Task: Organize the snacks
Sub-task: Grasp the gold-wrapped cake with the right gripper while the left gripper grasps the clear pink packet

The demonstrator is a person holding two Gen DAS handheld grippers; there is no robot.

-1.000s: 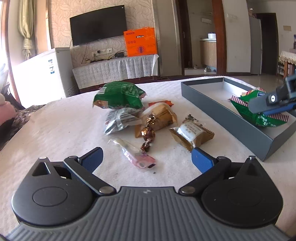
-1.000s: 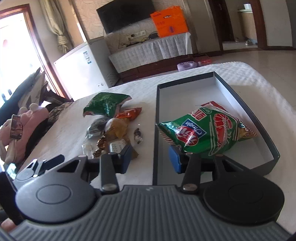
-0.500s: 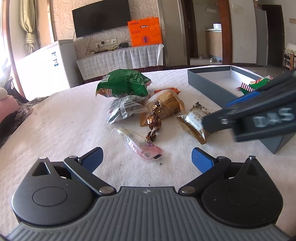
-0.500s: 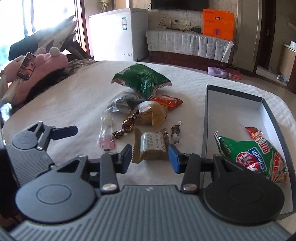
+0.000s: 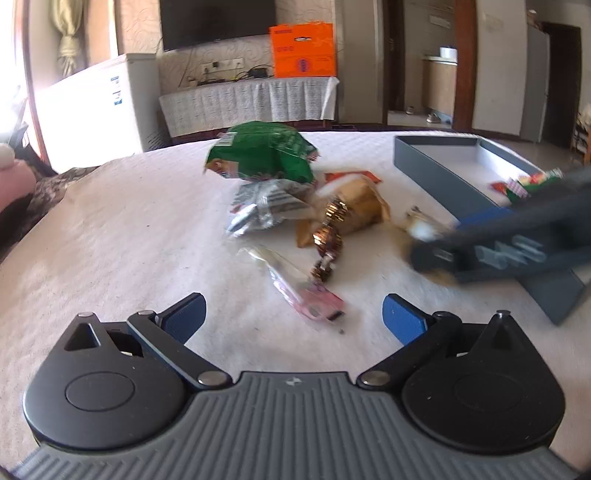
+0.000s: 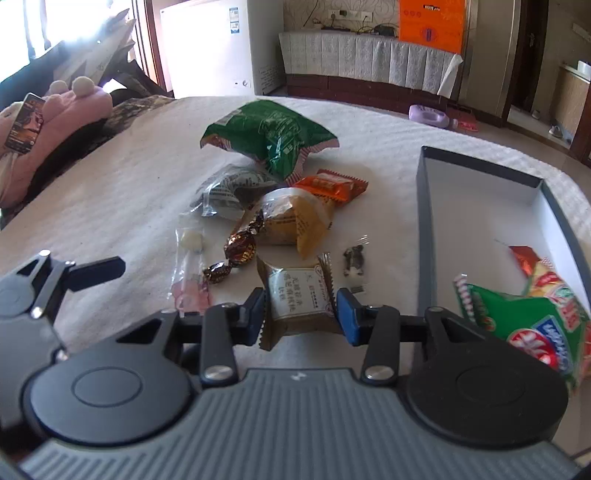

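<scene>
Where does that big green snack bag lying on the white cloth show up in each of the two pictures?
Left wrist view: the big green bag lies top centre, behind the silvery packet.
Right wrist view: the same bag lies upper centre-left, at the far end of the snack pile.
Shared landmark: the orange box against the back wall.

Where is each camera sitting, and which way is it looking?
Left wrist: on the left gripper, looking across the snack pile toward the TV wall; its own wide-apart fingers show, with the right gripper reaching in.
Right wrist: on the right gripper, looking down at the brown packet between its closing fingers; the left gripper shows too.
Both see the green bag and grey box.
</scene>
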